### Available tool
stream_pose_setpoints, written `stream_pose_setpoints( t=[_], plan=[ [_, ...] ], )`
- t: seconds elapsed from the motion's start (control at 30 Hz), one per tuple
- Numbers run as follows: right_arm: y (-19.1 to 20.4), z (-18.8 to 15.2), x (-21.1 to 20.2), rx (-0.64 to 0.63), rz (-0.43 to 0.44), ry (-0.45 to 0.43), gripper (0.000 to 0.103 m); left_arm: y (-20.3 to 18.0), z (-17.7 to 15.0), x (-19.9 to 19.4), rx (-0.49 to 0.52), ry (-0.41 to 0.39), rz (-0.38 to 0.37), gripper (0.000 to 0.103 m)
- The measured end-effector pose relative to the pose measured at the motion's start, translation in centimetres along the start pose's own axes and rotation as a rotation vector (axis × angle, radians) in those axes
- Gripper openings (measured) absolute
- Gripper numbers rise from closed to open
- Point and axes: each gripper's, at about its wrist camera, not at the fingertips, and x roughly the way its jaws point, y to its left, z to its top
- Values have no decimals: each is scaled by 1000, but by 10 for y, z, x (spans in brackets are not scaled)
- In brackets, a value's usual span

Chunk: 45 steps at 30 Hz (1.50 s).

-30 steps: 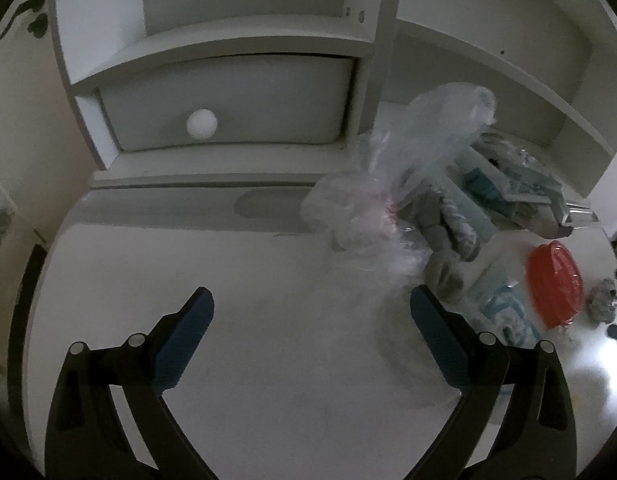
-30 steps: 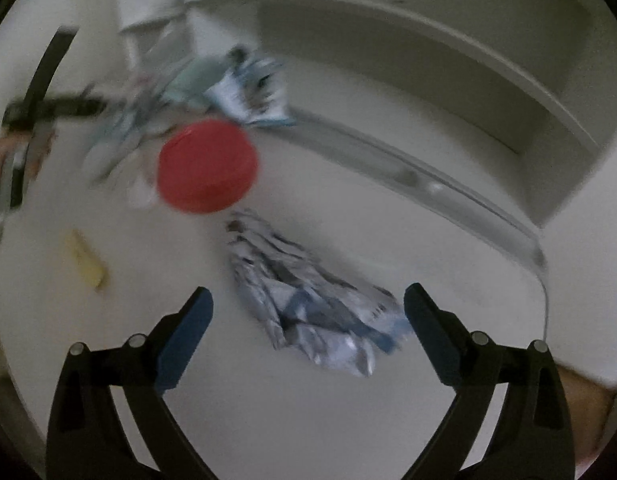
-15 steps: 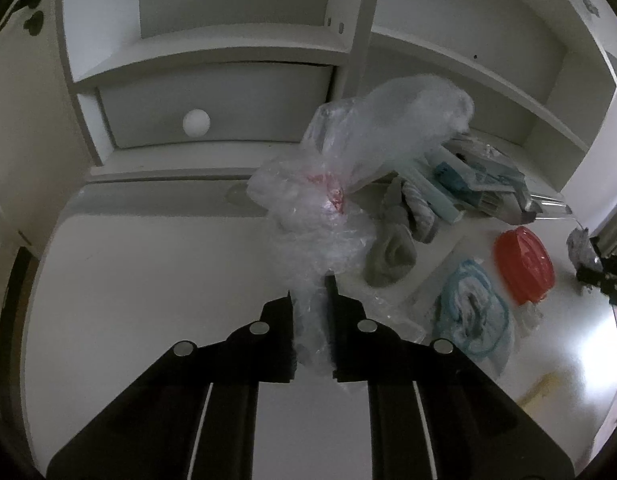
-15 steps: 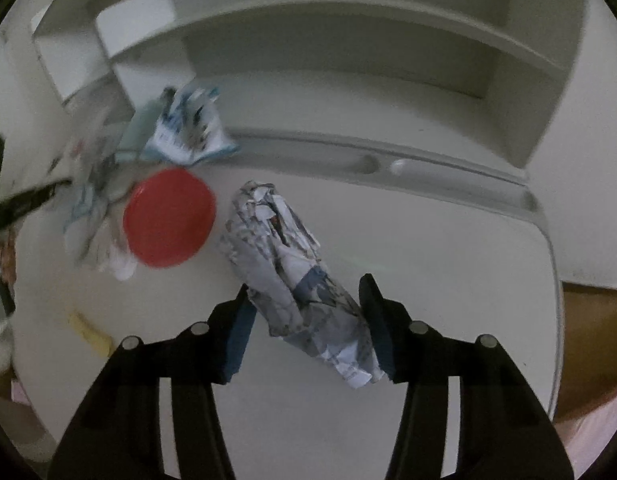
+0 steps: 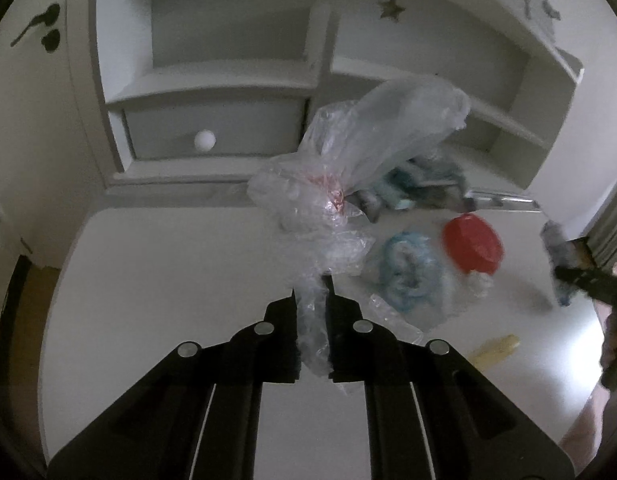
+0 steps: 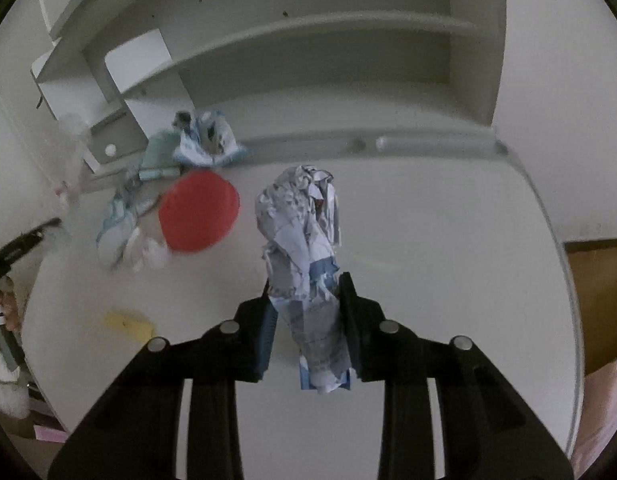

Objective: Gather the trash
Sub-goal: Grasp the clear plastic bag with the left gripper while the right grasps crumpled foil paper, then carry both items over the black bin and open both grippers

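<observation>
Both jaws closing in from wide: left hand-held gripper (image 5: 312, 312) pinching plastic bag (image 5: 360, 168) fully, lifting it off surface (image 5: 168, 280); right hand-held gripper (image 6: 308, 308) tightening around crumpled paper (image 6: 304, 248). Red lid (image 5: 472, 248), wrappers (image 6: 204, 144) remaining uncollected.

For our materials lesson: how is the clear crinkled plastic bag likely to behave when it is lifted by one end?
The clear crinkled plastic bag, pinched in the left tool, is probably floppy: it bunches thin between the pads and balloons beyond. It looks light, being see-through film. The glossy film may slip, so a firm pinch seems wise.
</observation>
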Motion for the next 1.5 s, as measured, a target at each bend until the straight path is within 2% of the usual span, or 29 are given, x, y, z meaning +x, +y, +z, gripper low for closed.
stream_pose_setpoints(
  t=[0.17,0.3,0.43,0.53,0.57,0.63,0.73,0.8,0.87,0.93,1.0,1.07,1.1,1.13,1.2,1.23,1.3,1.4,1.5],
  plan=[
    [-7,-12,-15,55,34,-48,30,-32,-6,-24,36,-25,-29,7],
    [-26,-24,-66,84,44,-127,30,-87,-9,-40,117,-41,-113,7],
    [-67,-56,-128,139,5,-202,30,-178,-17,-44,258,-35,-250,7],
    [-110,-95,-174,219,-42,-246,30,-268,-34,-43,396,0,-389,7],
    [-132,-116,-196,261,-83,-266,30,-312,-46,-43,461,23,-461,7],
    [-161,-146,-223,327,-143,-292,30,-364,-63,-46,544,55,-548,7],
    [-217,-209,-262,486,-213,-324,30,-461,-107,-59,697,138,-729,7],
    [-254,-253,-272,606,-238,-313,30,-502,-134,-61,764,189,-793,7],
    [-282,-288,-264,690,-259,-270,30,-544,-172,-50,822,284,-840,7],
    [-309,-323,-241,777,-252,-202,30,-571,-209,-28,867,365,-828,7],
    [-334,-358,-204,861,-235,-108,30,-587,-243,2,899,438,-786,7],
    [-352,-385,-163,926,-221,-9,30,-600,-285,49,932,548,-704,7],
    [-358,-400,-136,959,-206,56,30,-603,-297,66,942,577,-666,7],
    [-362,-414,-110,987,-184,119,30,-605,-315,95,957,620,-599,7],
    [-365,-432,-78,1023,-142,194,30,-603,-331,133,951,686,-526,7],
    [-367,-438,-70,1044,-131,205,30,-600,-338,155,928,737,-500,7],
    [-373,-443,-69,1077,-129,190,30,-601,-344,173,892,791,-498,7],
    [-378,-442,-69,1103,-127,165,30,-603,-346,185,868,800,-500,7],
    [-375,-442,-67,1128,-98,131,31,-611,-343,180,845,761,-522,7]
  ],
)
